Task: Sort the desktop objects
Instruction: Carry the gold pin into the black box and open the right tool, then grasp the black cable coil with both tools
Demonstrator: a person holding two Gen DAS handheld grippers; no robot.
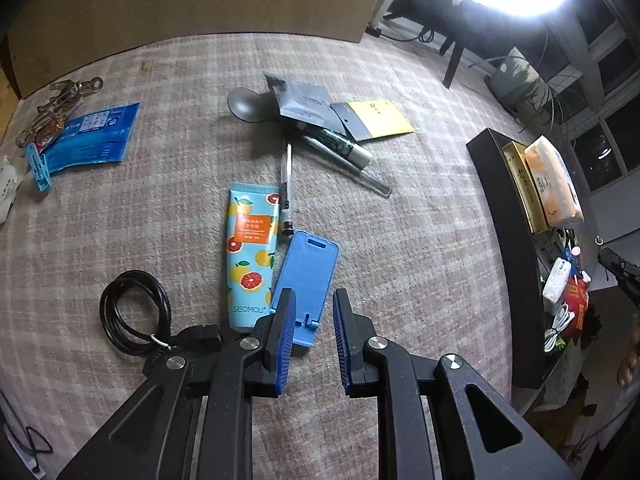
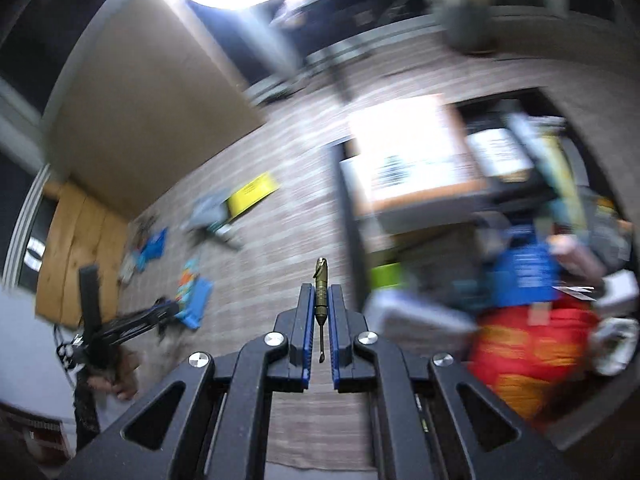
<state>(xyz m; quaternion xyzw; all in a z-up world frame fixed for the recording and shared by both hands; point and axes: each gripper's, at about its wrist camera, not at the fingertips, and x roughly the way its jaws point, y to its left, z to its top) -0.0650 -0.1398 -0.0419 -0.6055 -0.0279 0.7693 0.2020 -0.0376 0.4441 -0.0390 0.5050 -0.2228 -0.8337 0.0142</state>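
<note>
Pinching a small brass-coloured screwdriver point(image 2: 321, 292) between its blue pads, the right gripper point(image 2: 321, 296) is pressed together on the tool's knurled handle, with the thin dark bit pointing back toward the camera; everything behind it is blurred, though a dark open box point(image 2: 352, 216) crowded with packets shows to the right of the tool. The left gripper point(image 1: 315, 312) hangs over the checked tablecloth point(image 1: 420, 240) with its tongs spread a little and nothing between them. Just beyond its tips lies a blue phone stand point(image 1: 310, 272), touching a citrus-printed tube point(image 1: 250, 256) on its left. A clear pen point(image 1: 286, 188) lies beside the tube's far end, and a coiled black cable point(image 1: 134, 312) sits near the left finger. Farther off are a yellow card point(image 1: 384, 118), a grey pouch point(image 1: 304, 100) and a blue packet point(image 1: 94, 136).
</note>
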